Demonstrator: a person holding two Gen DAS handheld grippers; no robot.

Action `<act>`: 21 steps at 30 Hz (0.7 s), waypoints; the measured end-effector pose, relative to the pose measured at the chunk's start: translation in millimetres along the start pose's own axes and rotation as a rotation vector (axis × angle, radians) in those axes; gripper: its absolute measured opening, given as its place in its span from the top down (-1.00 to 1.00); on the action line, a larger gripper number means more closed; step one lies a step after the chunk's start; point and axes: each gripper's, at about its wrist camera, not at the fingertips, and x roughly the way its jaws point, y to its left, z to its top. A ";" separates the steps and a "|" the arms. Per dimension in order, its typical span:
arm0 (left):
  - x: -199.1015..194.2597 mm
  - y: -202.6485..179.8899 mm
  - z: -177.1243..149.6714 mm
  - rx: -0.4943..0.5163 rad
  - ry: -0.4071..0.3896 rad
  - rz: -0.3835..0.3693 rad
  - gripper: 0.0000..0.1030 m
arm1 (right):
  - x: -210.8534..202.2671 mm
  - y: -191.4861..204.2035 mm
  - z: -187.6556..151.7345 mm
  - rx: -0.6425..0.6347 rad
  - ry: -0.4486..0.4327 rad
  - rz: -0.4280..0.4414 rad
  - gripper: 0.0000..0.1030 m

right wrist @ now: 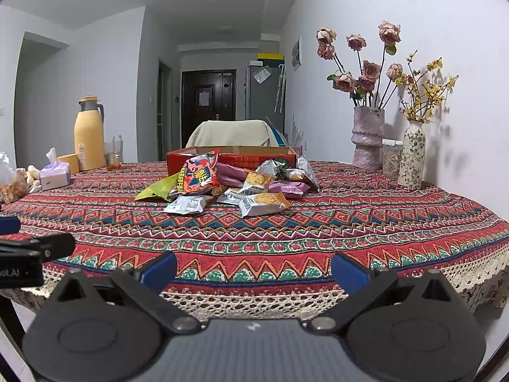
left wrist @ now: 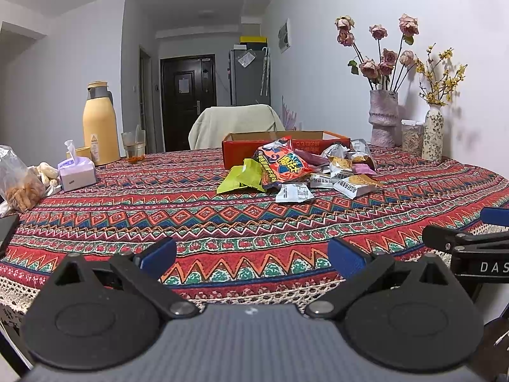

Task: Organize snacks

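Note:
A heap of snack packets (left wrist: 302, 168) (right wrist: 232, 184) lies mid-table in front of an open red cardboard box (left wrist: 241, 152) (right wrist: 254, 158). On top sits an orange-red bag (left wrist: 281, 164) (right wrist: 198, 175), with a green packet (left wrist: 240, 180) (right wrist: 157, 188) at its left and white packets (left wrist: 294, 192) (right wrist: 262, 203) nearest me. My left gripper (left wrist: 253, 258) hangs open over the table's near edge, nothing between its blue pads. My right gripper (right wrist: 254, 269) is open too, just short of the lace hem and well away from the heap.
Patterned tablecloth (left wrist: 222, 222) (right wrist: 318, 232) covers the table. At left stand a yellow thermos (left wrist: 98, 121) (right wrist: 89, 133), a glass (left wrist: 133, 146), a tissue box (left wrist: 76, 173) (right wrist: 54, 175) and a bag of fried snacks (left wrist: 19, 184). Two flower vases (left wrist: 383, 117) (right wrist: 412, 156) stand back right. A draped chair (left wrist: 235, 121) is behind.

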 end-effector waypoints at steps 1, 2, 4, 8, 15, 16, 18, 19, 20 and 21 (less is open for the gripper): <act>0.4 0.1 -0.2 0.000 0.002 0.000 -1.00 | -0.1 0.0 -0.1 -0.001 0.000 0.002 -1.00; 0.7 0.1 -0.5 0.001 0.003 0.000 -1.00 | 0.0 0.0 -0.2 -0.001 0.001 0.003 -1.00; 1.1 -0.3 -1.1 0.001 0.005 0.000 -1.00 | 0.3 0.2 -0.5 -0.003 0.002 0.004 -1.00; 1.1 -0.6 -1.1 0.002 0.005 0.000 -1.00 | 1.2 0.1 -0.7 -0.005 0.004 0.004 -1.00; 0.7 -0.8 -1.3 0.004 0.004 0.000 -1.00 | 2.7 -0.5 -1.2 -0.002 0.007 0.002 -1.00; 0.7 -0.8 -1.4 0.003 0.005 0.000 -1.00 | 3.0 -1.0 -1.0 -0.002 0.007 0.002 -1.00; 0.7 -0.8 -1.5 0.004 0.005 -0.001 -1.00 | 3.8 -1.5 -0.6 0.000 0.008 0.001 -1.00; 0.9 -0.9 -1.4 0.005 0.006 -0.002 -1.00 | 3.9 -1.8 -0.8 0.000 0.009 0.002 -1.00; 1.1 -1.2 -1.5 0.006 0.007 -0.002 -1.00 | 4.3 -2.0 -1.0 0.000 0.010 0.002 -1.00; 1.8 -1.6 -0.9 0.007 0.008 -0.003 -1.00 | 4.9 -2.5 -1.0 0.000 0.012 0.002 -1.00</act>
